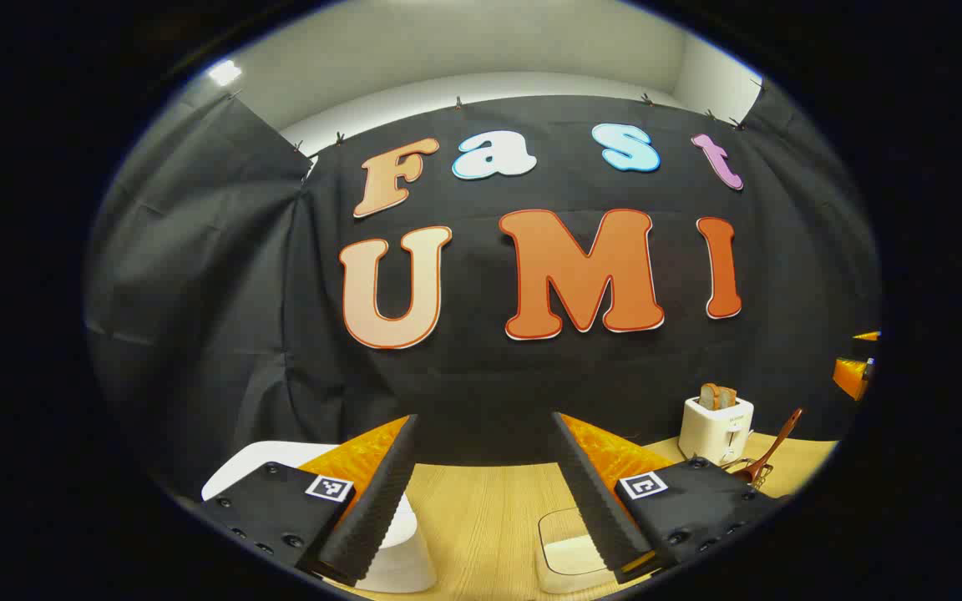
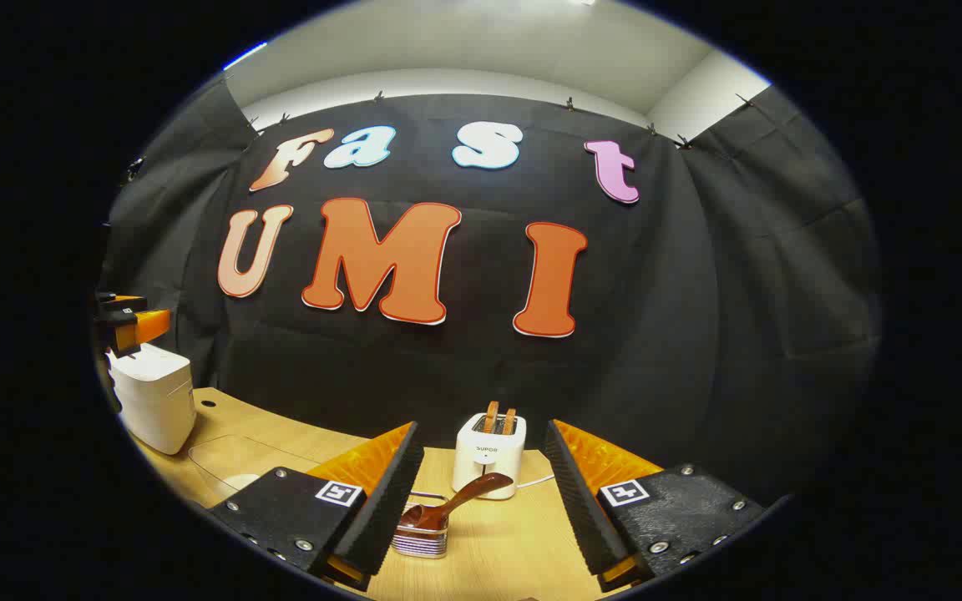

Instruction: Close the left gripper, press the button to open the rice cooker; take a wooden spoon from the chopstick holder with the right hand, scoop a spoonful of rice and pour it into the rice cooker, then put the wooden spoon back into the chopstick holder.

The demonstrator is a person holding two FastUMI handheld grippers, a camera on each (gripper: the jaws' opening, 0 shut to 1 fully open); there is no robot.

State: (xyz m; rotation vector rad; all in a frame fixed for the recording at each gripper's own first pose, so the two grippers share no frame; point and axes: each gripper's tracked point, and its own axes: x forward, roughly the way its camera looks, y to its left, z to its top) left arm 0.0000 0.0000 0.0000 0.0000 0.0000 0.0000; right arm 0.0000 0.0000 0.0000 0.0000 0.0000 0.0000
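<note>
While both claws are held above the wooden surface [image 1: 481, 517], their fingers are seen spread apart with nothing clamped between them. In the left gripper view, the white rice cooker [image 1: 402, 551] is found at the lower left, partly hidden behind one finger of the left claw [image 1: 485, 501], its lid down. Just to its right, a clear container [image 1: 569, 547] with a pale heap inside is seen on the surface, partly covered by the other finger. Farther right, a white toaster [image 1: 716, 430] with two bread slices is set near the cloth wall, and the wooden spoon [image 1: 773, 451] is seen leaning beside it.

In the right gripper view, the left claw [image 2: 126, 321] is seen at the far left edge, held just above the rice cooker [image 2: 154, 396]; whether it touches the lid cannot be told. The clear container [image 2: 235, 459] is seen flat on the surface to the cooker's right. Between the fingers of the right claw [image 2: 481, 501], the wooden spoon [image 2: 456, 501] is seen resting tilted in the chopstick holder [image 2: 421, 538], with the toaster [image 2: 489, 455] just behind it.
</note>
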